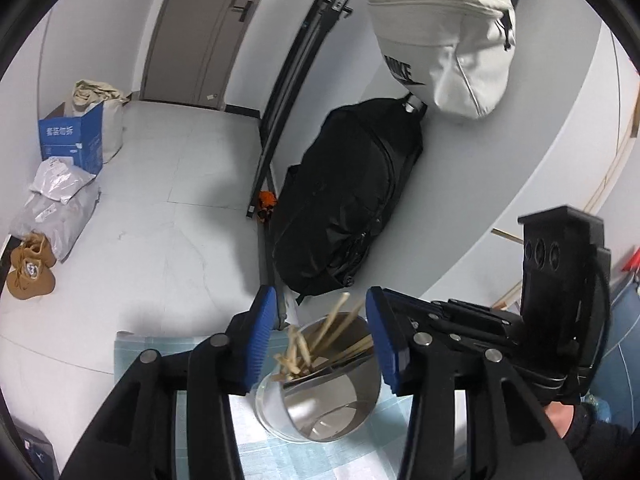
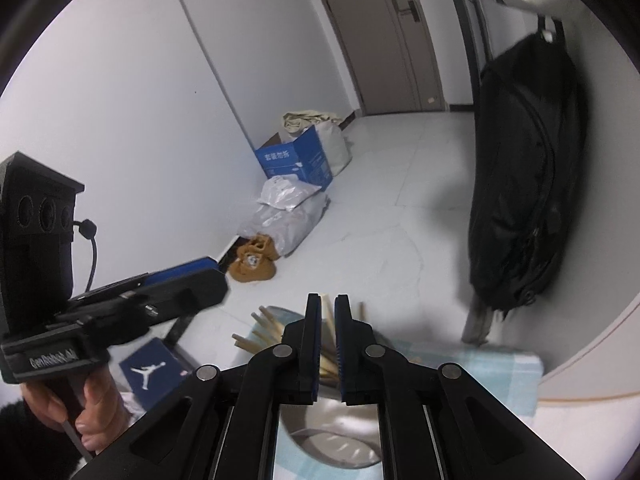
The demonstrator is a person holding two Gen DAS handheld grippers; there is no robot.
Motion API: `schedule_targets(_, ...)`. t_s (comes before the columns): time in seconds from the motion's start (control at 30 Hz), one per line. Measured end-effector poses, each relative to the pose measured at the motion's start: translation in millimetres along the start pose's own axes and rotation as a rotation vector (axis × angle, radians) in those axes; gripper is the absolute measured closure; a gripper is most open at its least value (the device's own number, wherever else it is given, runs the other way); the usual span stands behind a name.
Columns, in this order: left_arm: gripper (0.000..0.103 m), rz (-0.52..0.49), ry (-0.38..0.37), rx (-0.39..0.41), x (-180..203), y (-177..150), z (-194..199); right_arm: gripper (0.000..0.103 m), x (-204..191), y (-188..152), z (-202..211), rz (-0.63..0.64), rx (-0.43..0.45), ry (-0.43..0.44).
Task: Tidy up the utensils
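Observation:
A shiny steel pot [image 1: 320,404] stands on a light blue checked cloth [image 1: 132,356]. Several wooden chopsticks [image 1: 336,328] lean out of it over the far rim. My left gripper [image 1: 318,340] is open, its blue pads on either side of the chopsticks, above the pot. In the right wrist view my right gripper [image 2: 328,344] hangs over the same pot [image 2: 336,440], its jaws nearly closed with a thin gap; a chopstick [image 2: 329,320] shows in that gap, and more chopsticks [image 2: 260,332] fan out to the left. The left gripper [image 2: 132,300] also shows there at the left.
A black backpack [image 1: 348,200] hangs by the wall behind the pot, a white Nike bag [image 1: 444,44] above it. On the floor are a blue box [image 1: 76,140], grey parcels [image 1: 56,200] and brown shoes [image 1: 28,272]. A Jordan box [image 2: 148,372] lies below left.

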State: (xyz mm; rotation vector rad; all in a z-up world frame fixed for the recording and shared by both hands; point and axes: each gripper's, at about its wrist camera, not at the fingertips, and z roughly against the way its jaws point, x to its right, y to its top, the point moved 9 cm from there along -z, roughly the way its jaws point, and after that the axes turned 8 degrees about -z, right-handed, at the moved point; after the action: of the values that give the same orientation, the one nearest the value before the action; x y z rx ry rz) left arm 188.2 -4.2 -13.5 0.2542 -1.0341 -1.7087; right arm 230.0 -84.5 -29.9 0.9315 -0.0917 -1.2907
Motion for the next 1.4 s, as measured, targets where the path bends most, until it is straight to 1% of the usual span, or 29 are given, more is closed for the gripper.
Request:
schedule_targets(0.07, 0.061, 0.02, 0.005, 0.002, -4, -2, 1, 0.09, 1, -2, 0, -0.013, 0.001, 0.003)
schedule_targets(0.13, 0.061, 0.043, 0.017, 0.005, -9, -3, 3, 0.086, 2, -6, 1, -0.018, 0.001, 0.003)
schedule_targets(0.27, 0.06, 0.08, 0.058, 0.014, -17, -5, 11, 0.065, 7, -7, 14, -0.051, 0.047, -0.007)
schedule_targets(0.3, 0.059, 0.083, 0.076, 0.02, -18, -5, 14, 0.062, 8, -7, 18, -0.054, 0.057, -0.009)
schedule_targets(0.33, 0.055, 0.087, 0.092, 0.028, -19, -5, 17, 0.062, 9, -6, 23, -0.057, 0.071, -0.012)
schedule_targets(0.37, 0.053, 0.093, 0.099, 0.034, -20, -5, 20, 0.061, 8, -7, 30, -0.054, 0.086, -0.012)
schedule_targets(0.43, 0.052, 0.109, 0.11, 0.053, -20, -5, 28, 0.055, 6, -9, 41, -0.045, 0.11, -0.014)
schedule_targets(0.47, 0.052, 0.114, 0.121, 0.059, -19, -4, 32, 0.049, 6, -10, 48, -0.048, 0.128, -0.02)
schedule_targets(0.5, 0.051, 0.112, 0.134, 0.065, -17, -4, 36, 0.048, 5, -11, 54, -0.054, 0.139, -0.015)
schedule_targets(0.57, 0.046, 0.102, 0.157, 0.081, -13, -2, 43, 0.048, 4, -14, 65, -0.059, 0.156, -0.009)
schedule_targets(0.6, 0.038, 0.094, 0.168, 0.09, -10, -1, 47, 0.047, 4, -15, 70, -0.061, 0.164, -0.013)
schedule_targets(0.63, 0.034, 0.085, 0.179, 0.101, -7, -1, 51, 0.046, 3, -17, 77, -0.065, 0.175, -0.013)
schedule_targets(0.7, 0.033, 0.06, 0.205, 0.124, 2, 0, 61, 0.042, -1, -21, 90, -0.065, 0.198, -0.006)
schedule_targets(0.73, 0.033, 0.051, 0.215, 0.127, 5, -1, 64, 0.04, -4, -22, 95, -0.06, 0.206, -0.008)
schedule_targets(0.8, 0.032, 0.033, 0.237, 0.131, 12, -4, 71, 0.033, -11, -27, 107, -0.046, 0.229, -0.012)
schedule_targets(0.83, 0.031, 0.026, 0.241, 0.137, 16, -5, 75, 0.032, -15, -30, 113, -0.041, 0.242, -0.011)
schedule_targets(0.87, 0.03, 0.017, 0.248, 0.143, 20, -6, 79, 0.03, -19, -33, 120, -0.036, 0.259, -0.006)
schedule_targets(0.9, 0.026, 0.011, 0.254, 0.149, 23, -7, 82, 0.025, -21, -35, 125, -0.032, 0.271, -0.002)
schedule_targets(0.93, 0.023, 0.003, 0.261, 0.159, 27, -9, 86, 0.023, -24, -39, 131, -0.028, 0.284, -0.001)
schedule_targets(0.97, 0.022, -0.002, 0.268, 0.167, 29, -10, 89, 0.021, -27, -42, 136, -0.023, 0.299, -0.001)
schedule_targets(1.13, 0.02, -0.046, 0.317, 0.201, 41, -17, 106, 0.015, -32, -59, 157, -0.01, 0.35, 0.011)
schedule_targets(1.2, 0.019, -0.061, 0.341, 0.216, 45, -21, 112, 0.009, -32, -64, 164, -0.01, 0.376, 0.006)
schedule_targets(1.3, 0.014, -0.078, 0.372, 0.235, 51, -28, 120, 0.001, -28, -70, 179, -0.018, 0.437, -0.009)
schedule_targets(1.33, 0.011, -0.082, 0.374, 0.243, 53, -31, 122, 0.001, -28, -74, 184, -0.023, 0.457, -0.006)
schedule_targets(1.4, 0.01, -0.087, 0.386, 0.254, 56, -36, 126, 0.0, -28, -77, 189, -0.019, 0.474, -0.005)
